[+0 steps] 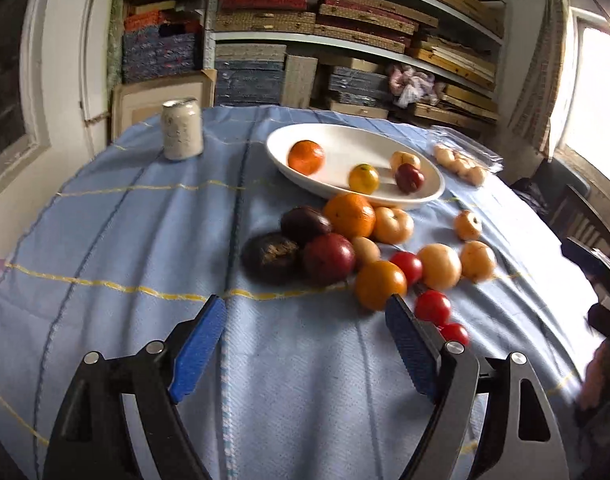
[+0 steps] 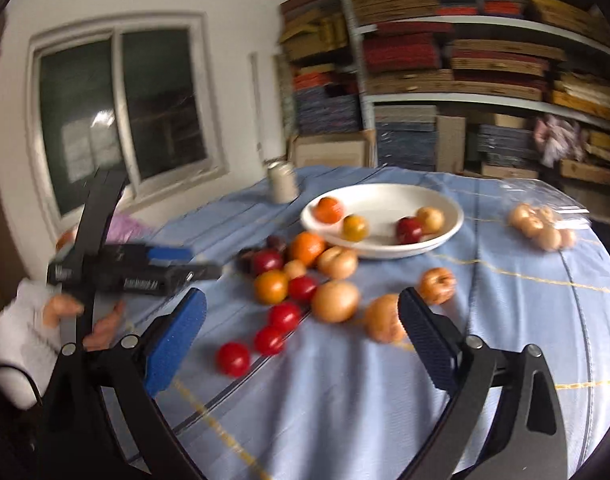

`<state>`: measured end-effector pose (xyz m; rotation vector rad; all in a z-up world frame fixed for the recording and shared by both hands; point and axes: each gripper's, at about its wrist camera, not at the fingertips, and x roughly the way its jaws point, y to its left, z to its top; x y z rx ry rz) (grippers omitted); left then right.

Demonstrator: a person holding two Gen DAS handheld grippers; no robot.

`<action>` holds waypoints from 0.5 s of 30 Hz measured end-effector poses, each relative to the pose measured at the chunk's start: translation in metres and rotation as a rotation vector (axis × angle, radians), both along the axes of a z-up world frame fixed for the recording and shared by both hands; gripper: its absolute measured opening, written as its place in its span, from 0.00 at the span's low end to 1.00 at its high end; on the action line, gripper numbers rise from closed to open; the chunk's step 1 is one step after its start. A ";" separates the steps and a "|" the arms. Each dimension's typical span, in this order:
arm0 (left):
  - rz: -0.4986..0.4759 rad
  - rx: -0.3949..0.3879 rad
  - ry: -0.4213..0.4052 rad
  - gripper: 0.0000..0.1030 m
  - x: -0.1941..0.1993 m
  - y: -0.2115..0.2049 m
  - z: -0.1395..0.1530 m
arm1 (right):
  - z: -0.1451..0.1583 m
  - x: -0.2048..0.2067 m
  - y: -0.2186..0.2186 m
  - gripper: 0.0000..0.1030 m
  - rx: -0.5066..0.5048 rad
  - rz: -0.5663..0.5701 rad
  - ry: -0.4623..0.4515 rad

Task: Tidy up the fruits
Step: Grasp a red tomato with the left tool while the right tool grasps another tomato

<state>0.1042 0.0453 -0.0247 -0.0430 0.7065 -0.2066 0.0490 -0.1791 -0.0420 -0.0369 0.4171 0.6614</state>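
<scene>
White ceramic is used for the bowl [image 1: 433, 196], set at the far middle of the blue tablecloth [image 1: 145, 240], and four fruits are already gathered in it. Most fruits [image 1: 379, 284] are left loose in front of it, probably awaiting sorting. Both the left gripper [image 1: 305, 320] and right gripper [image 2: 301, 316] are held wide apart and empty, above the cloth.

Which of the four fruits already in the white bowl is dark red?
The dark red fruit at the bowl's right end, touching a pale yellowish one. The other two are an orange one and a yellow-orange one.
</scene>
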 end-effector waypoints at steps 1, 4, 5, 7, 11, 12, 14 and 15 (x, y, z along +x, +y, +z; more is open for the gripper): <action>-0.032 0.001 0.000 0.80 -0.003 -0.004 0.000 | 0.000 -0.001 0.003 0.86 -0.017 0.003 -0.004; -0.158 0.037 -0.013 0.80 -0.014 -0.027 -0.001 | -0.004 0.008 0.000 0.69 -0.034 -0.027 0.036; -0.199 0.066 -0.024 0.80 -0.018 -0.037 -0.002 | -0.005 0.011 -0.003 0.69 -0.032 -0.047 0.053; -0.265 0.105 -0.045 0.80 -0.027 -0.051 -0.004 | -0.008 0.020 -0.012 0.69 -0.021 -0.095 0.082; -0.361 0.128 -0.062 0.80 -0.037 -0.071 -0.009 | -0.011 0.028 -0.018 0.69 -0.002 -0.135 0.110; -0.375 0.134 -0.054 0.80 -0.036 -0.075 -0.012 | -0.011 0.029 -0.017 0.69 -0.005 -0.136 0.112; -0.400 0.136 -0.021 0.80 -0.032 -0.081 -0.017 | -0.012 0.029 -0.015 0.69 -0.012 -0.132 0.117; -0.412 0.118 -0.011 0.80 -0.032 -0.081 -0.018 | -0.013 0.029 -0.014 0.69 -0.019 -0.131 0.117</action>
